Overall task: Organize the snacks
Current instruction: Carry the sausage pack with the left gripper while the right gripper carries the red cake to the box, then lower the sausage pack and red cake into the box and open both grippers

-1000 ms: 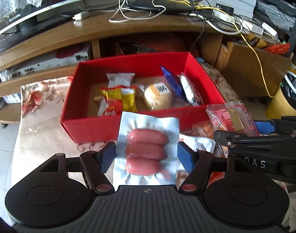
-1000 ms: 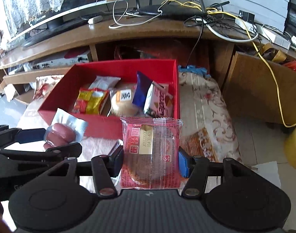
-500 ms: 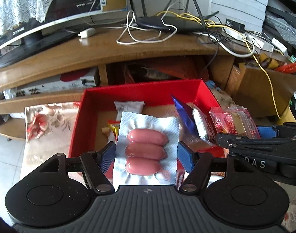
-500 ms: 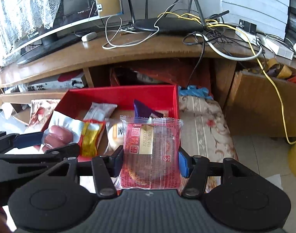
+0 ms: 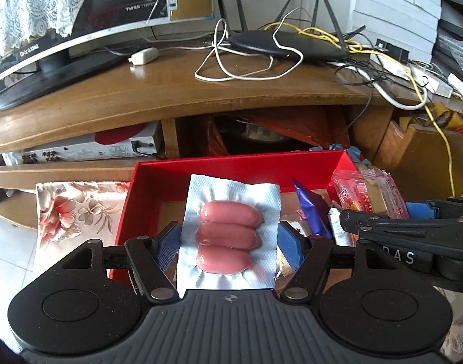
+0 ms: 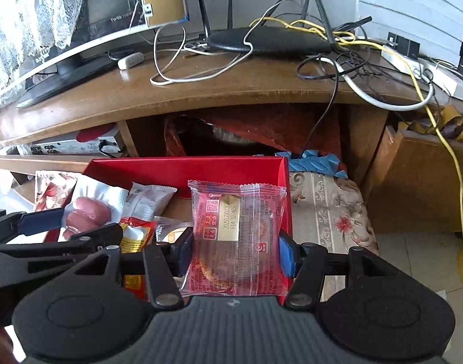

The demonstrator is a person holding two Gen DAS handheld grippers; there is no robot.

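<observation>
Over the red box (image 5: 237, 163), on the flowered cloth (image 6: 325, 209) below the wooden TV bench (image 5: 170, 97), is where we now hold both packets; a second ago they hung short of its near wall, above the cloth. We have carried them forward together, and the near wall has slid out of sight under the tools.

Largest first: the box takes up the middle of both views, its far wall and left wall plain, its floor partly hidden by what we carry. Snacks already lie inside it: a white sachet (image 6: 151, 197), a yellow-and-red packet (image 6: 134, 233), a blue wrapper (image 5: 308, 209).

Left gripper (image 5: 228, 241): jaws half apart, pads pressed on the side edges of the sausage pack (image 5: 228, 233), three pink sausages in silver film, held clear above the left half of the box.

Right gripper (image 6: 236, 253): jaws narrower, clamped on the red pastry packet (image 6: 237, 236), which hangs by the box's right wall.

Our reading: transport is about done. What remains is to lower a little and let go, each packet into free floor. The right packet sits close to the wall; released there, it may catch on the rim.
</observation>
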